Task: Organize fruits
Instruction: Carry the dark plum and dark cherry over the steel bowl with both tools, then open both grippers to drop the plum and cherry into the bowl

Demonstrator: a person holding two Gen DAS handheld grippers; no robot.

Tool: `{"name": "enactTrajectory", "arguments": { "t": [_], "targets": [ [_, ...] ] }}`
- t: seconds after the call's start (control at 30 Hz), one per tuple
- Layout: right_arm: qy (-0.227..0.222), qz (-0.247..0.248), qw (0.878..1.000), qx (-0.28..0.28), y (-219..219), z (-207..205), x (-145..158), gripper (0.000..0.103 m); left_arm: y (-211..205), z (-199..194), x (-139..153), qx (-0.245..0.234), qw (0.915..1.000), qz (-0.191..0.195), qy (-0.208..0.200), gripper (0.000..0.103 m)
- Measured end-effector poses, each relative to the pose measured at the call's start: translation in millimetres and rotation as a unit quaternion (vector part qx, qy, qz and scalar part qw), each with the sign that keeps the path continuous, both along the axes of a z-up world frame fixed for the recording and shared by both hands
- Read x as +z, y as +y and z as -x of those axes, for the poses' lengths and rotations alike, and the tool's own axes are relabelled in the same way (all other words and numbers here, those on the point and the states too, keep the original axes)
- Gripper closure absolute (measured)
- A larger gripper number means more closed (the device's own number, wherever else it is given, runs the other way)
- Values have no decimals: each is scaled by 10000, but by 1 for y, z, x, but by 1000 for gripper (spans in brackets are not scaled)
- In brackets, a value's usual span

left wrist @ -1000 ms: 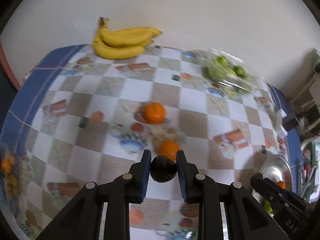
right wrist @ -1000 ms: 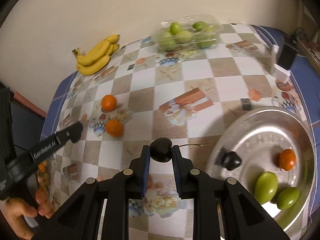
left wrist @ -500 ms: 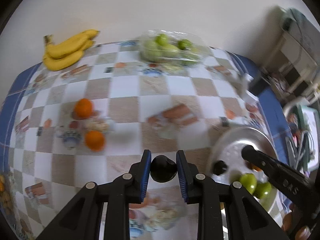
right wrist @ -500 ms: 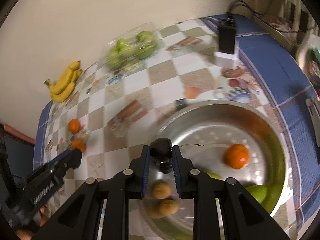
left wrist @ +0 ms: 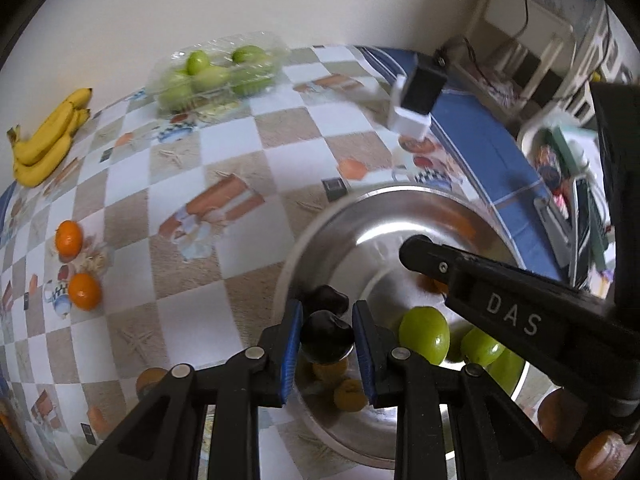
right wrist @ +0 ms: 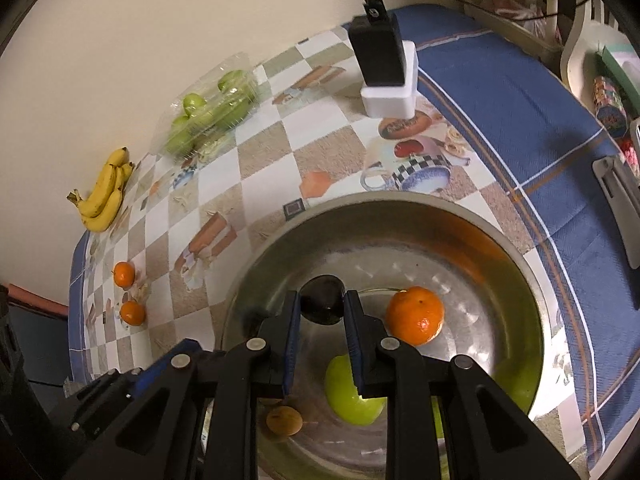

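My left gripper [left wrist: 326, 340] is shut on a dark plum [left wrist: 326, 338] just over the near-left rim of the steel bowl [left wrist: 384, 208]. My right gripper [right wrist: 322, 304] is shut on another dark plum [right wrist: 322, 300] with a thin stem, held above the middle of the bowl [right wrist: 400, 208]. In the bowl lie a dark plum [left wrist: 326, 298], green fruits [left wrist: 426, 340], a tangerine [right wrist: 416, 314], a green fruit [right wrist: 352, 396] and a small brown fruit [right wrist: 284, 420]. The right gripper's finger [left wrist: 500, 304] crosses the left wrist view.
Two tangerines [left wrist: 76, 260] lie on the checked tablecloth at the left. Bananas [left wrist: 44, 140] and a clear tray of green fruits [left wrist: 216, 74] sit by the wall. A black charger on a white block [right wrist: 386, 76] stands behind the bowl.
Both grippers have moved right with their plums, from over the tablecloth to over the bowl. The bowl now fills the near right of both views.
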State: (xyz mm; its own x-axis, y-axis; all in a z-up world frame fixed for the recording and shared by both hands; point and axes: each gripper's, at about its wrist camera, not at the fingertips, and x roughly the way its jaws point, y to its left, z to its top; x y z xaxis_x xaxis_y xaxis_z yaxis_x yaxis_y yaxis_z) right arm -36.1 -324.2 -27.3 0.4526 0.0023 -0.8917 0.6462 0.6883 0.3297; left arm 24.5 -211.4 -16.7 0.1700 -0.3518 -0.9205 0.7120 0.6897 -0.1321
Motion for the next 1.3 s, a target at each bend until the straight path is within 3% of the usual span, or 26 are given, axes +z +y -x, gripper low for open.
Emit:
{"name": "enactTrajectory", "arguments": {
  "t": [0.5, 0.87, 1.03, 1.2, 1.3],
  "targets": [
    [275, -217, 9994, 2, -5, 0, -22, 80, -10, -1, -27, 5, 9995, -66, 310, 75],
    [413, -231, 9989, 27, -4, -1, -27, 79, -12, 0, -30, -35, 9993, -105, 369, 74],
    [444, -210, 9988, 67, -2, -4, -25, 79, -12, 0, -31, -49, 9989, -91, 451, 73],
    [426, -161, 9989, 103, 0, -5, -21, 70, -12, 0, -28, -41, 9990, -49, 445, 61],
    [379, -118, 9992, 94, 0, -5, -16, 70, -11, -1, -24, -36, 9991, -13, 429, 61]
  ]
}}
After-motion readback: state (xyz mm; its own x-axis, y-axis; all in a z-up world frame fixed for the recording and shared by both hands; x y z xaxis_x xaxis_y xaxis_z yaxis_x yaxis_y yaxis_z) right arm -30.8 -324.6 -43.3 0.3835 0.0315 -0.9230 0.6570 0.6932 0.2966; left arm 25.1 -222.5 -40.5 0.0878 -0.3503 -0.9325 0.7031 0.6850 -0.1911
